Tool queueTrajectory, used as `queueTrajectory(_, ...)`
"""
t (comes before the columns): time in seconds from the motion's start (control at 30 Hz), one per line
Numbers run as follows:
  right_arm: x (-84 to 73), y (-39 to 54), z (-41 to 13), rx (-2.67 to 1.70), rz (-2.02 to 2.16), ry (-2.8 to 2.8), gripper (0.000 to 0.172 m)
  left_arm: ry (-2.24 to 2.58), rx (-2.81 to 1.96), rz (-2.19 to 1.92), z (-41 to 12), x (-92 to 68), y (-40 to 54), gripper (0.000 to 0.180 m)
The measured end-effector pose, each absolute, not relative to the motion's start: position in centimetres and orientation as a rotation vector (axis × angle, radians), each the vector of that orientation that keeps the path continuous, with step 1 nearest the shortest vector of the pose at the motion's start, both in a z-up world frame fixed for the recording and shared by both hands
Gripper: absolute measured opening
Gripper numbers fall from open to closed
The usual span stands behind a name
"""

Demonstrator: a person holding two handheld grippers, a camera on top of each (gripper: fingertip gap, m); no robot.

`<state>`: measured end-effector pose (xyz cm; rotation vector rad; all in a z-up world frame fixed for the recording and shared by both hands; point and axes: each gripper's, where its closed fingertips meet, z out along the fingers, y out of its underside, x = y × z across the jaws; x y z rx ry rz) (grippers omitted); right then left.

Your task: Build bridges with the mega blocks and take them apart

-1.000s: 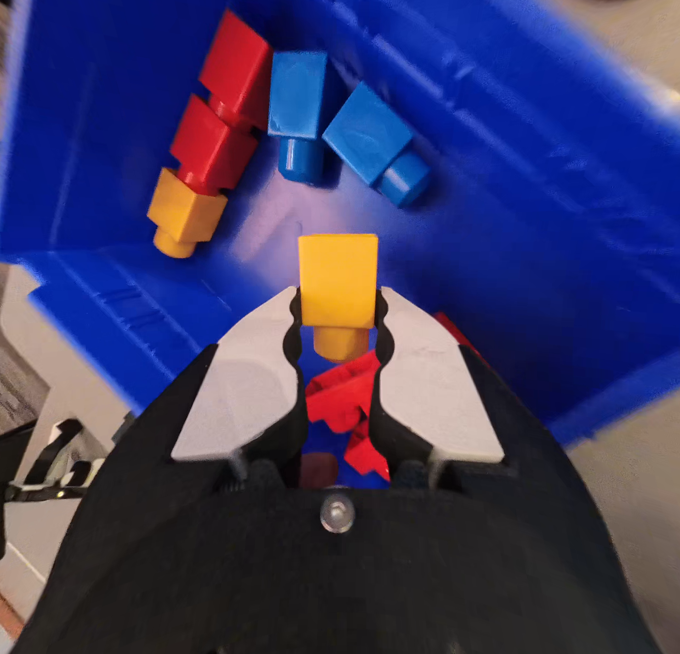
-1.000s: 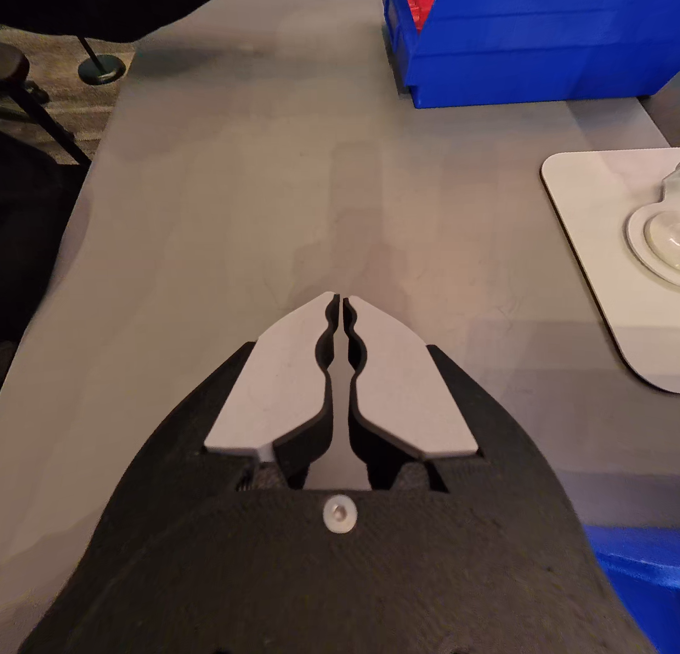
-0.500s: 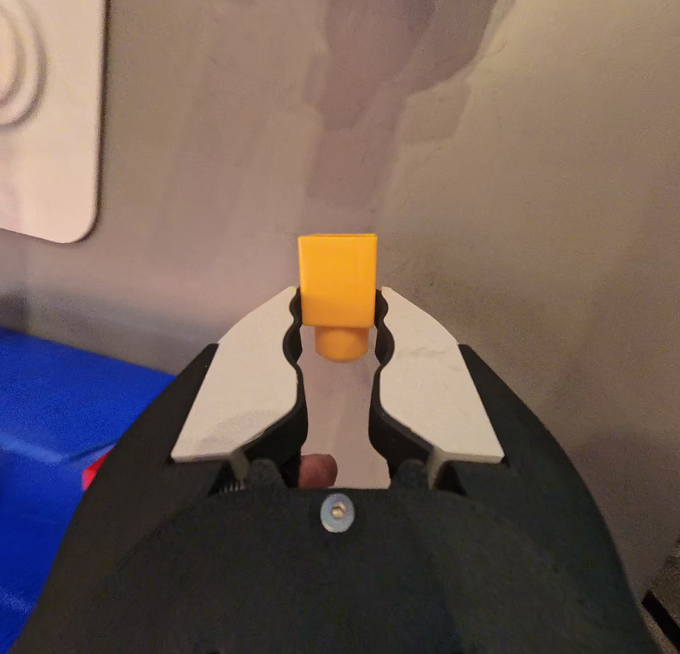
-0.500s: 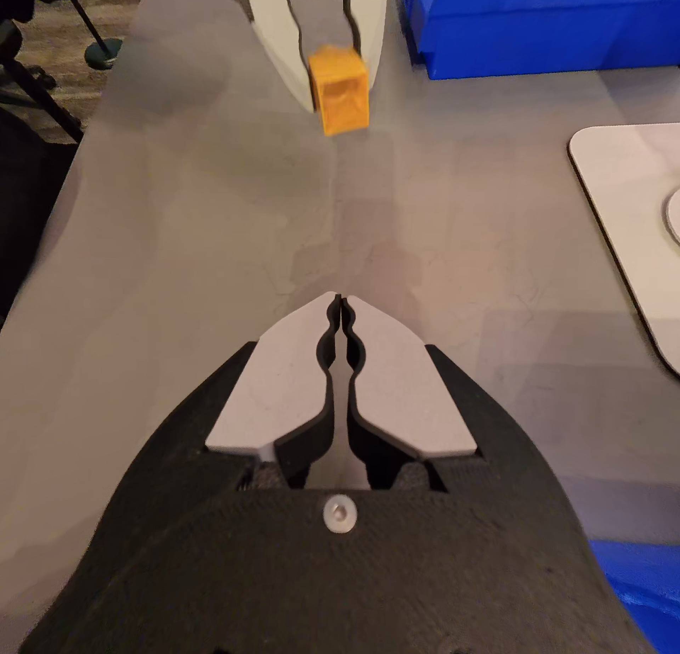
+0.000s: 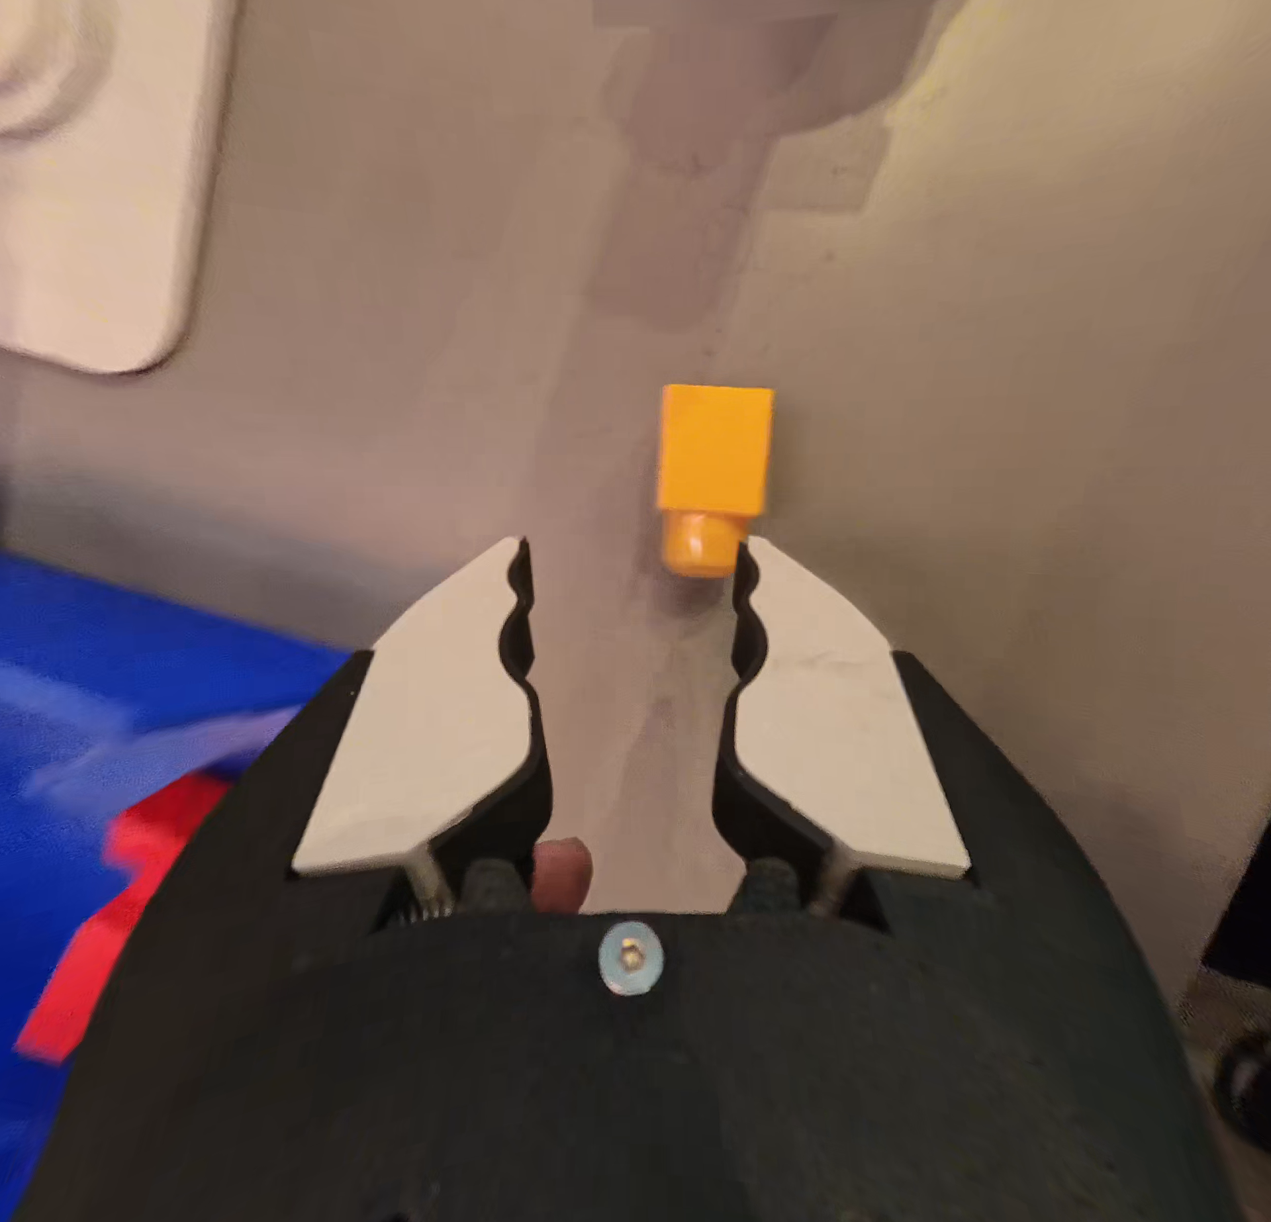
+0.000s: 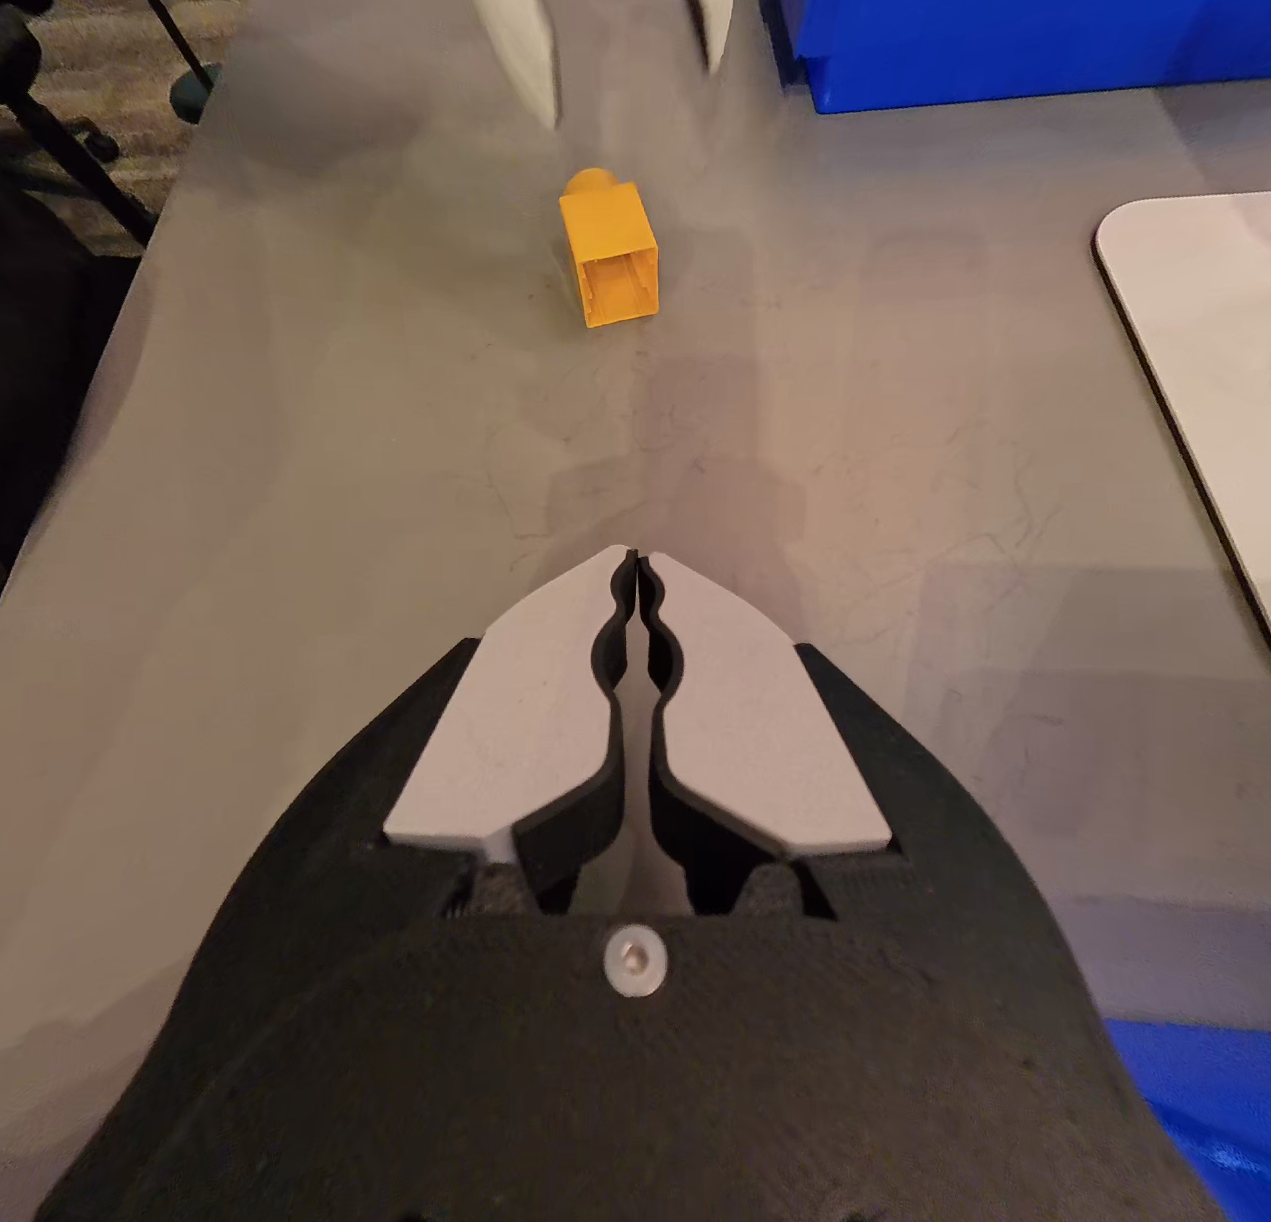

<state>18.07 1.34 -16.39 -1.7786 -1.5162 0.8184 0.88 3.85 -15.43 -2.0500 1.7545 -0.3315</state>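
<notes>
A yellow block (image 5: 714, 460) lies on its side on the grey table (image 5: 997, 432), its stud pointing toward my left gripper (image 5: 631, 551). That gripper is open and holds nothing; the block lies just ahead of its right fingertip. In the right wrist view the same yellow block (image 6: 611, 253) lies in the middle of the table with its hollow end facing me, and the left gripper's pale fingers (image 6: 516, 27) hover blurred above and behind it. My right gripper (image 6: 636, 556) is shut with nothing between its pads, low over the table, well short of the block.
A blue bin (image 6: 1018, 20) stands at the far right in the right wrist view; it shows at the lower left of the left wrist view (image 5: 137, 694) with red blocks (image 5: 131, 914) inside. A white board (image 6: 1203, 336) lies at the right. A second blue bin's corner (image 6: 1210, 1120) is nearby. My right fingertips sit around 20 centimeters from my left ones.
My left gripper carried the yellow block out of the blue bin, opened, and let it go onto the table. The right gripper stayed shut and almost still.
</notes>
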Motion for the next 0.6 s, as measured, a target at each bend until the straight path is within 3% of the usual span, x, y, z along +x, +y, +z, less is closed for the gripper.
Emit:
queueTrajectory(0.1, 18.2, 1.4, -16.3, -1.777, 0.825, -1.506, 0.000, 1.569, -1.993, -0.198, -10.1, -2.2, 8.8, 0.042)
queueTrajectory(0.23, 18.2, 1.5, -16.4, -1.777, 0.831, -1.505, 0.000, 1.398, -2.000, -0.080, -7.5, -5.9, 16.7, 0.046)
queueTrajectory(0.47, 18.3, 1.5, -17.1, -1.791, 0.826, -1.517, 0.000, 1.409, -2.177, 0.104, -13.5, -8.9, 27.6, 0.054)
queueTrajectory(0.6, 18.4, 1.6, -17.3, -1.795, 0.835, -1.519, 0.000, 1.454, -2.232, 0.141, -16.6, -9.7, 30.6, 0.047)
